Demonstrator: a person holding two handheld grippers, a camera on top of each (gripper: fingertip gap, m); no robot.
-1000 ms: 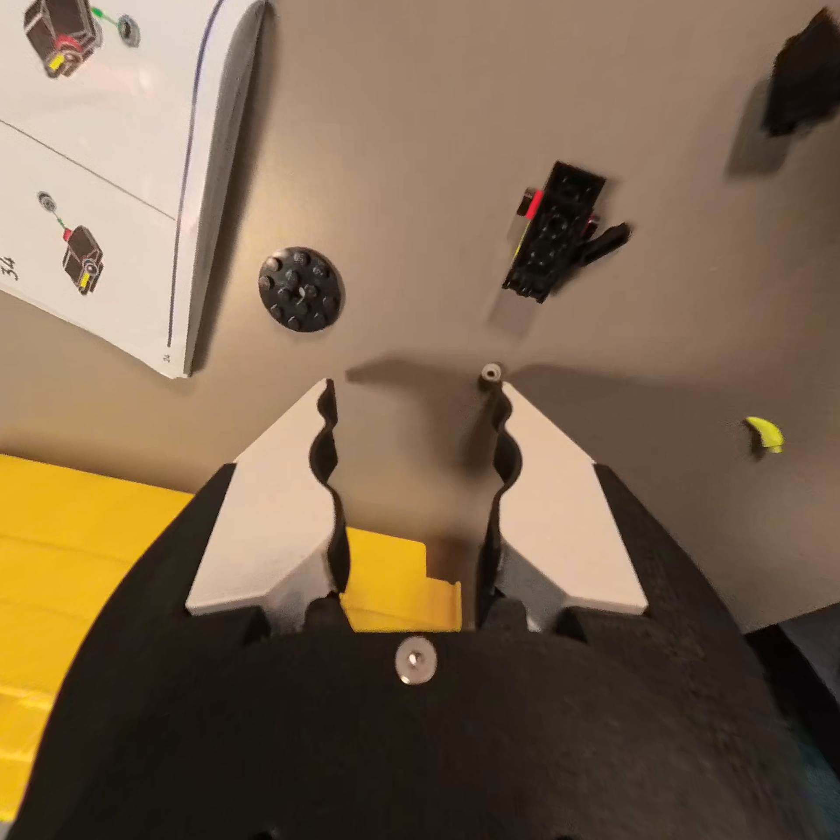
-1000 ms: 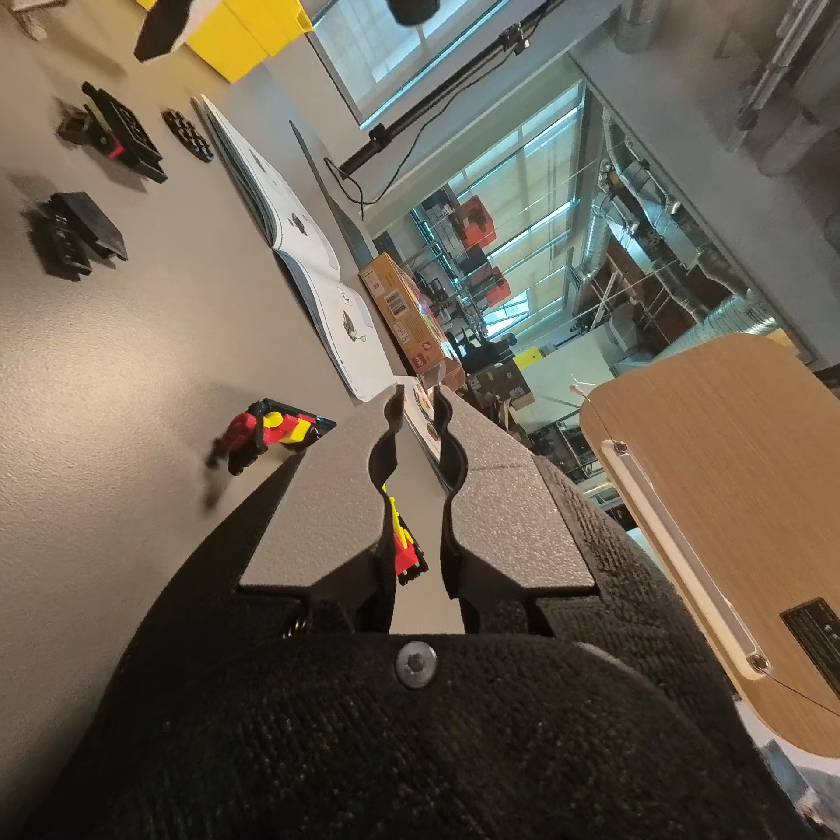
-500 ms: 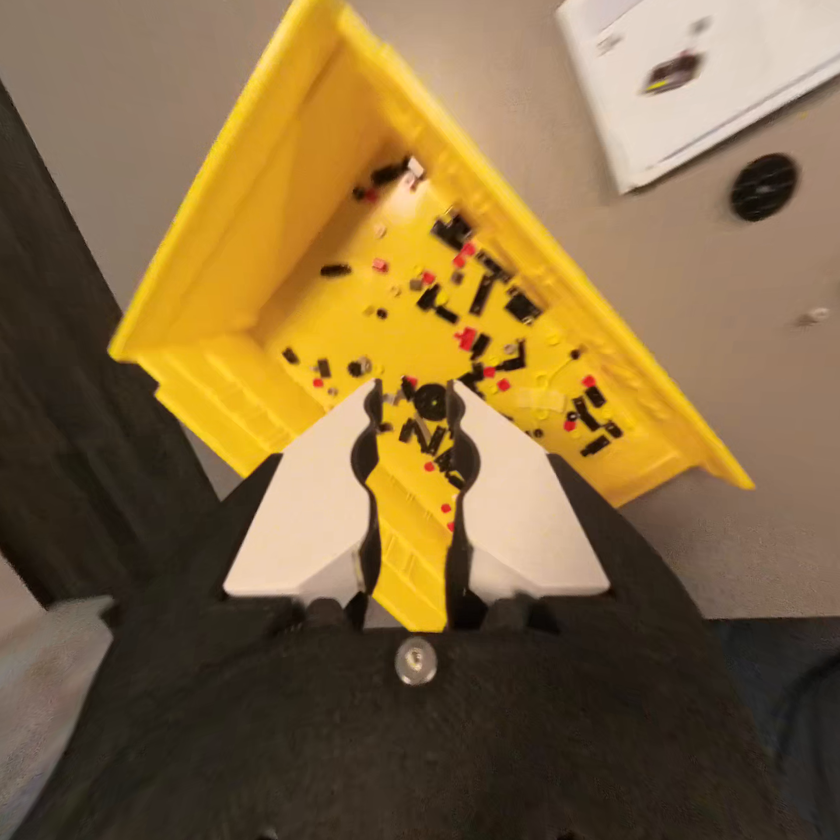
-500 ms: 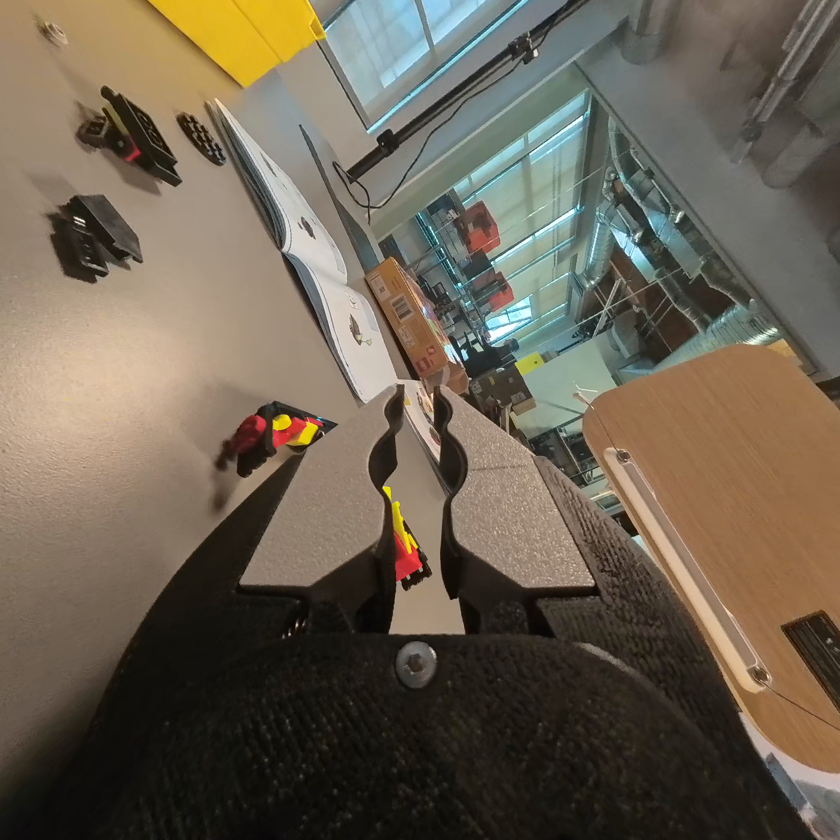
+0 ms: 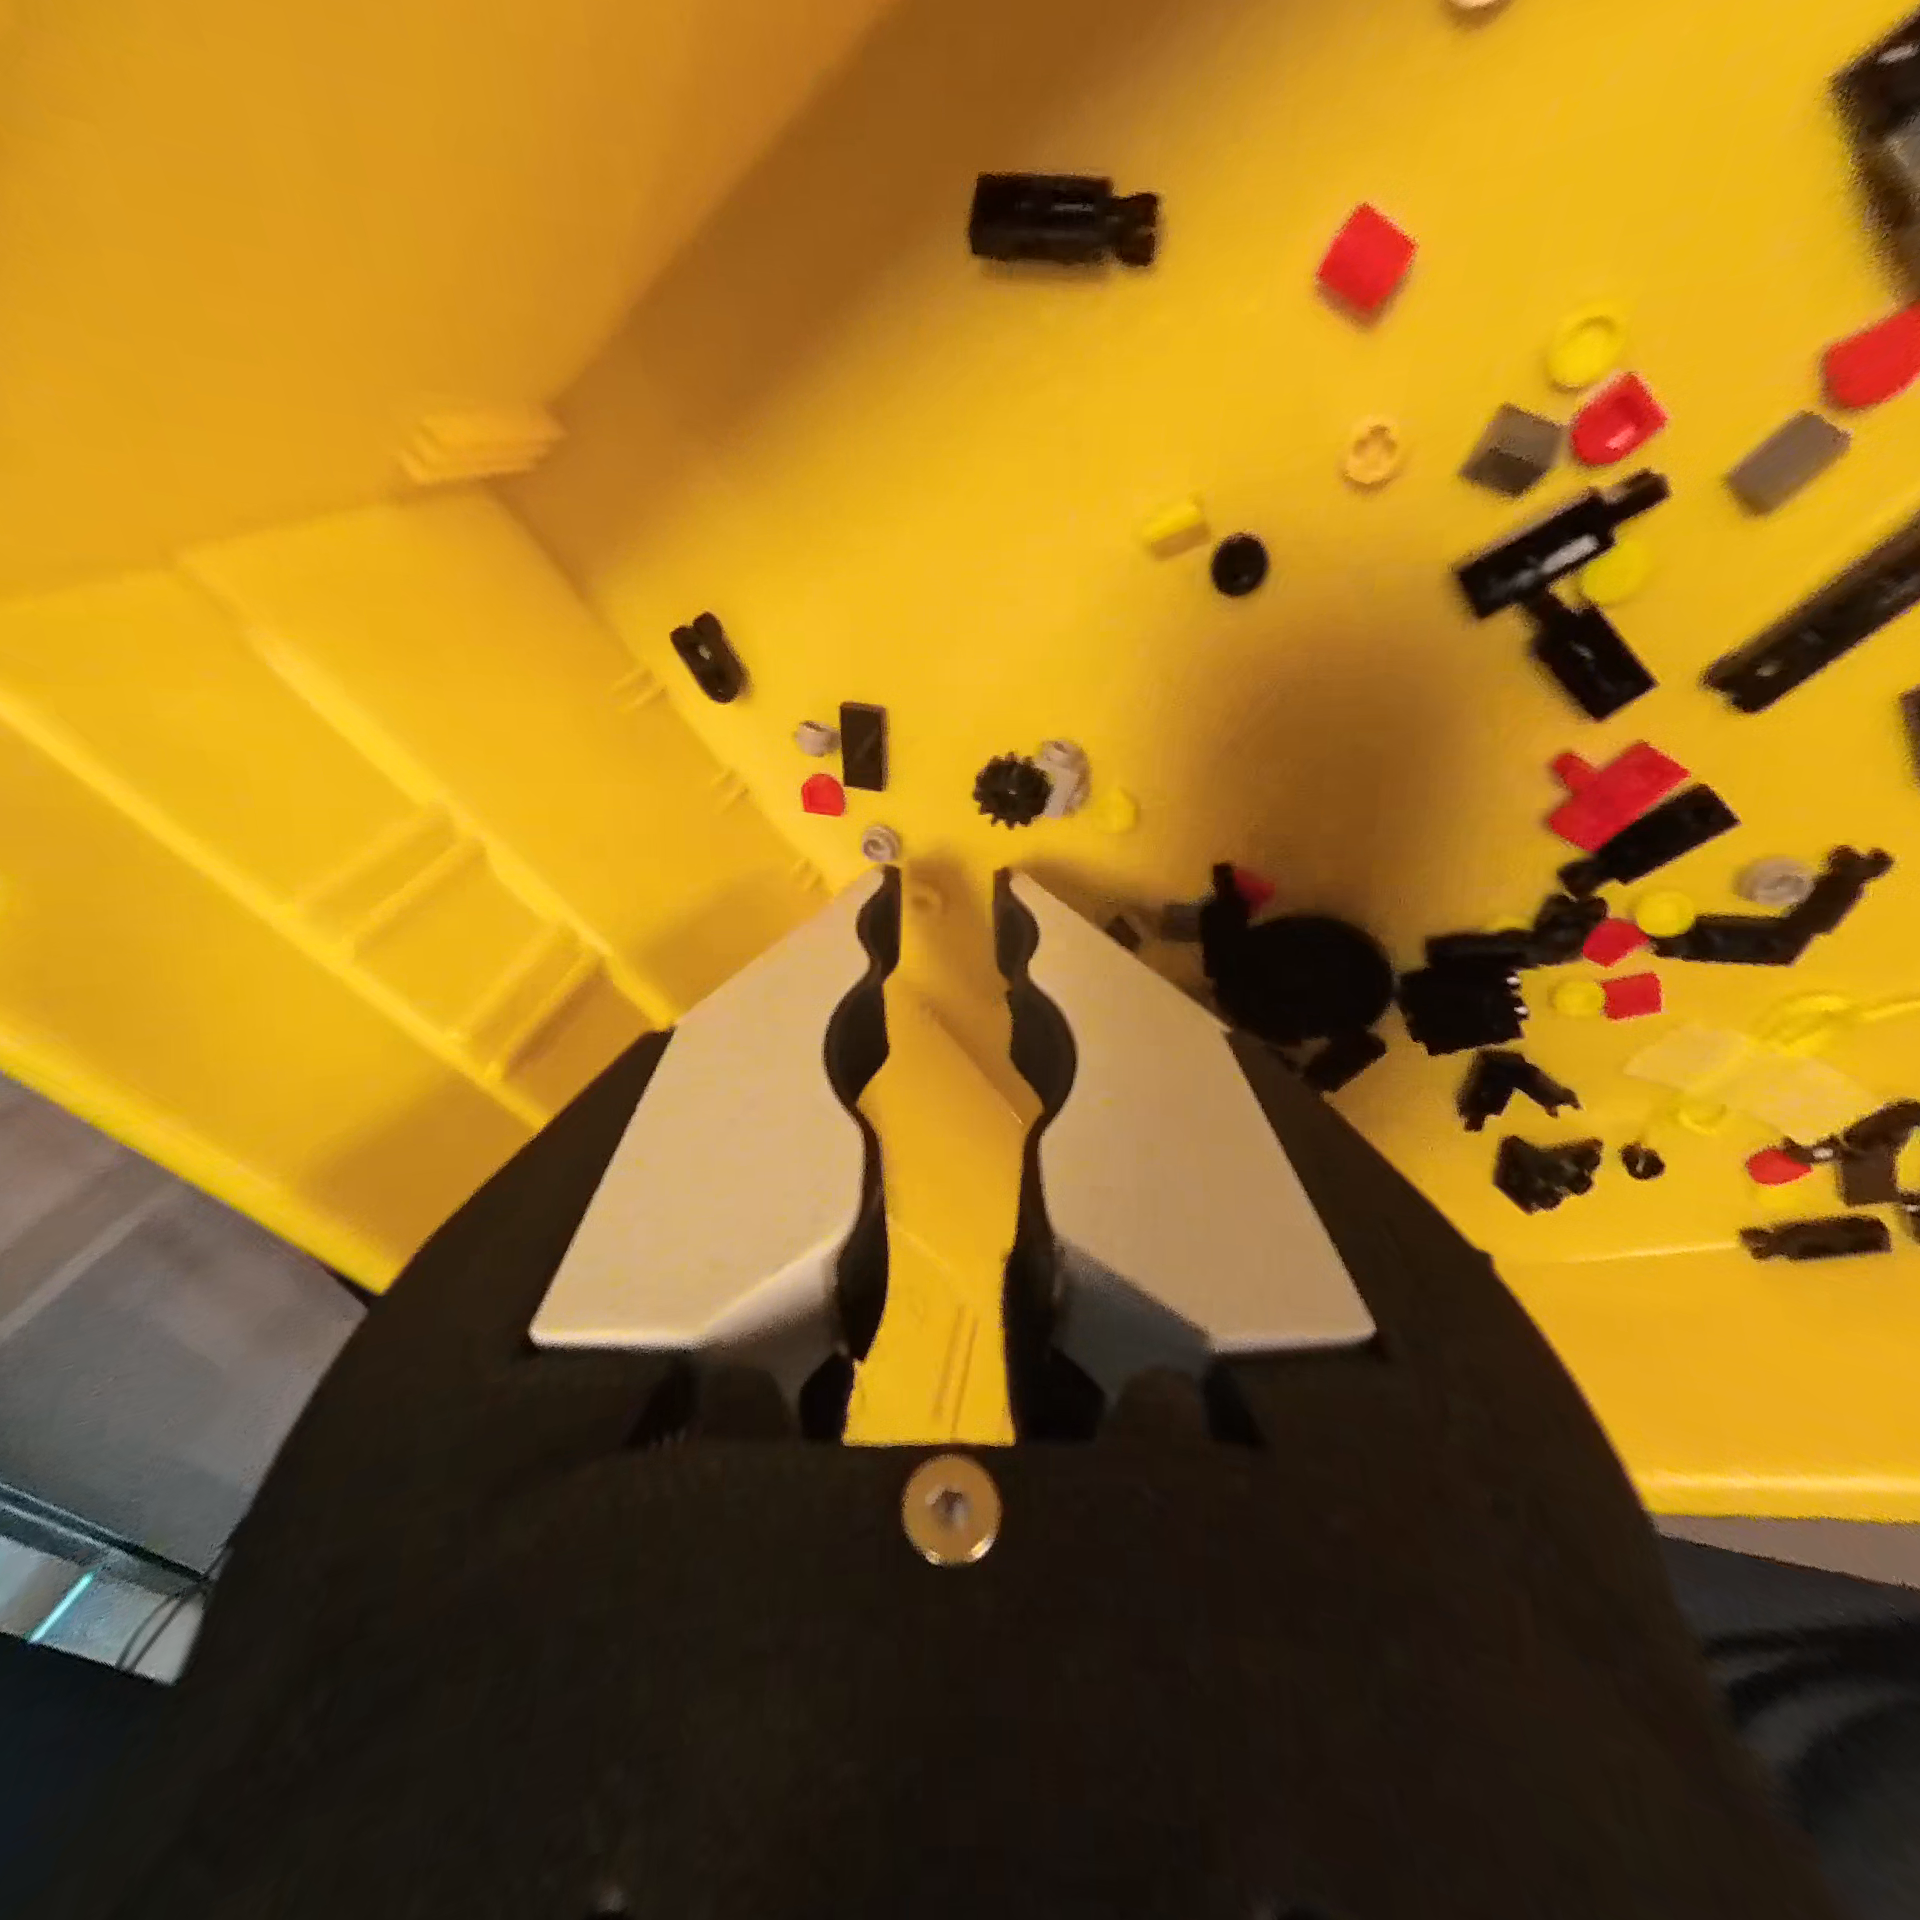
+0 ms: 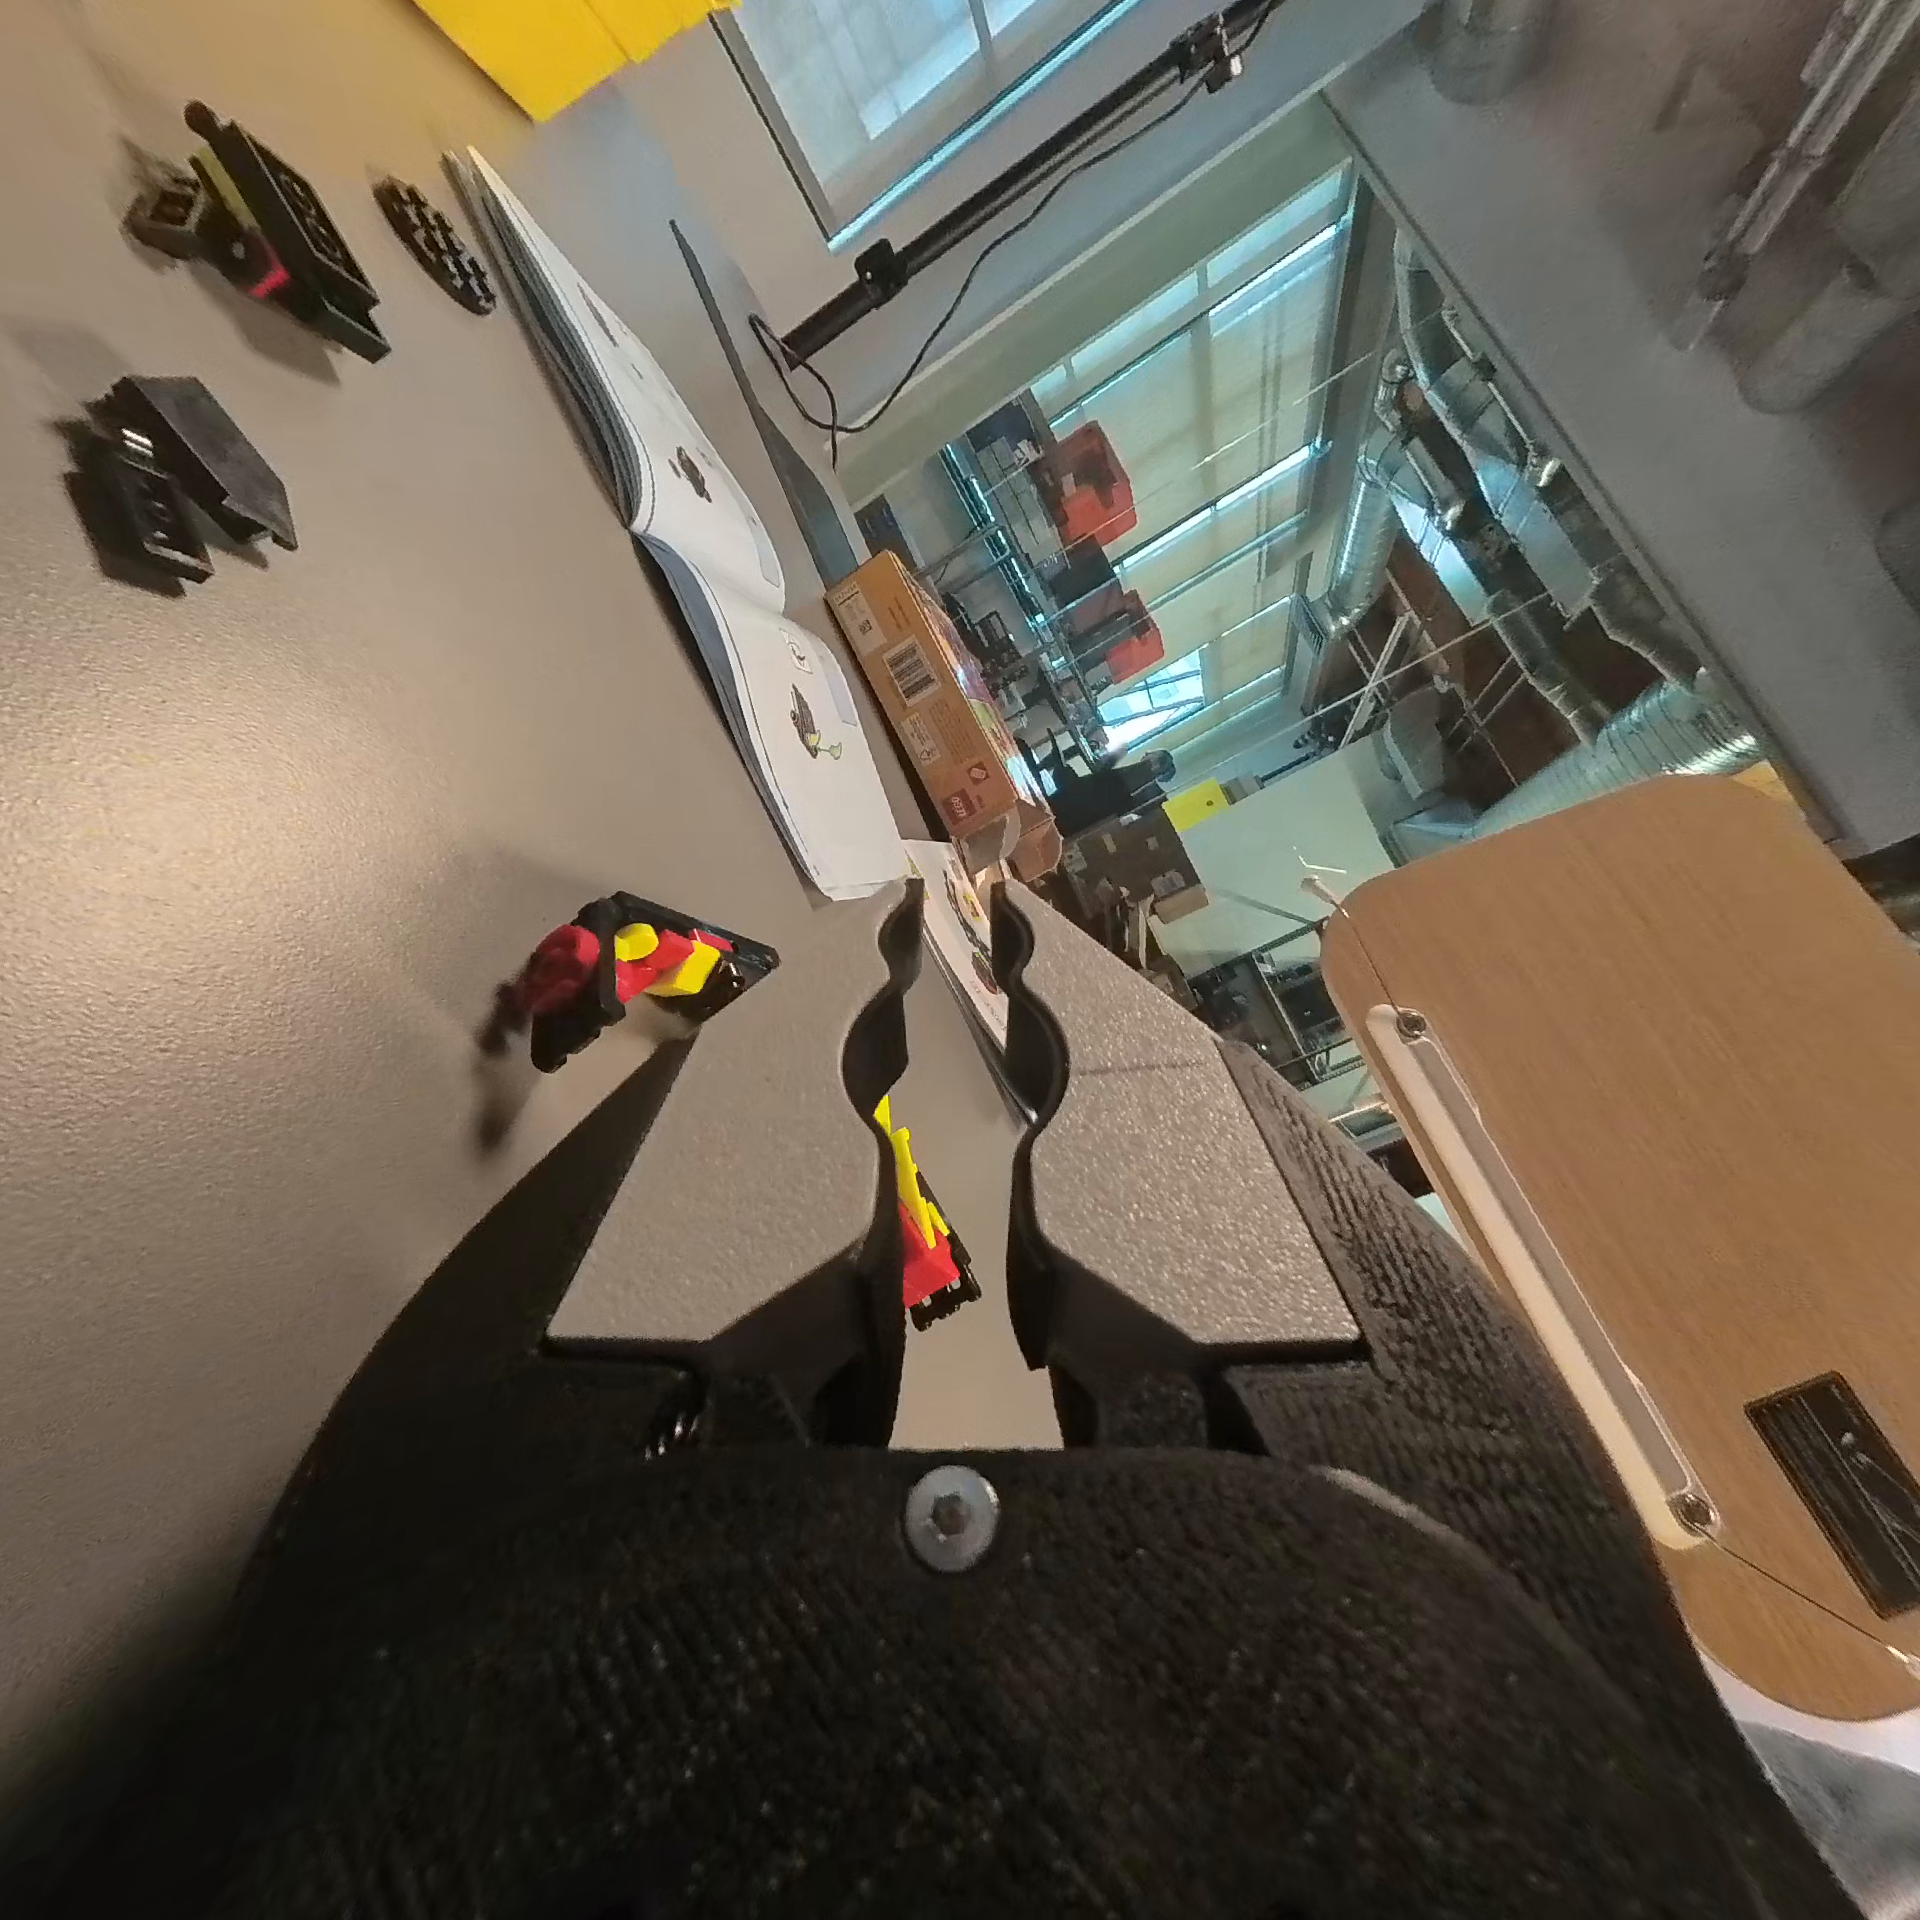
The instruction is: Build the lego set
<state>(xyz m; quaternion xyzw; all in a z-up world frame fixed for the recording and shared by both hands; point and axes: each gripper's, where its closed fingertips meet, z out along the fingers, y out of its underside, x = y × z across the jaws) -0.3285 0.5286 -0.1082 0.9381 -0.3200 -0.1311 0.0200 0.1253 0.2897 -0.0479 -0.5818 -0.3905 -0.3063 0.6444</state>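
Left gripper [image 5: 943, 878] hangs over the yellow bin [image 5: 312, 312], fingers a little apart with nothing between them, just bare bin floor showing through the gap. Right off the tips: a small grey round stud [image 5: 880, 844] at about 11 o'clock, a black gear [image 5: 1008, 790] at 1 o'clock with a grey piece [image 5: 1065, 774] touching it. Farther out at 11 sits a black tile [image 5: 864, 743] beside a tiny red piece [image 5: 823, 795]. Over at 3 o'clock there's a big black round piece [image 5: 1299, 971], and past it a whole scatter of black, red and yellow bits (pretty blurry, hard to sort out).

Right gripper [image 6: 951, 888] is tilted low over the grey table [image 6: 260, 831], fingers slightly parted and empty; a red and yellow lego chunk [image 6: 920, 1226] lies on the table behind the gap, not gripped. At 10 o'clock of the tips sits a red, yellow and black assembly [image 6: 634, 977]. Far off at 11 are two black builds [image 6: 171, 488] [image 6: 270, 239] and a black round plate [image 6: 436, 244]. The open instruction booklet [image 6: 707, 540] runs along 12 o'clock, with a cardboard box [image 6: 935, 707] just beside it.
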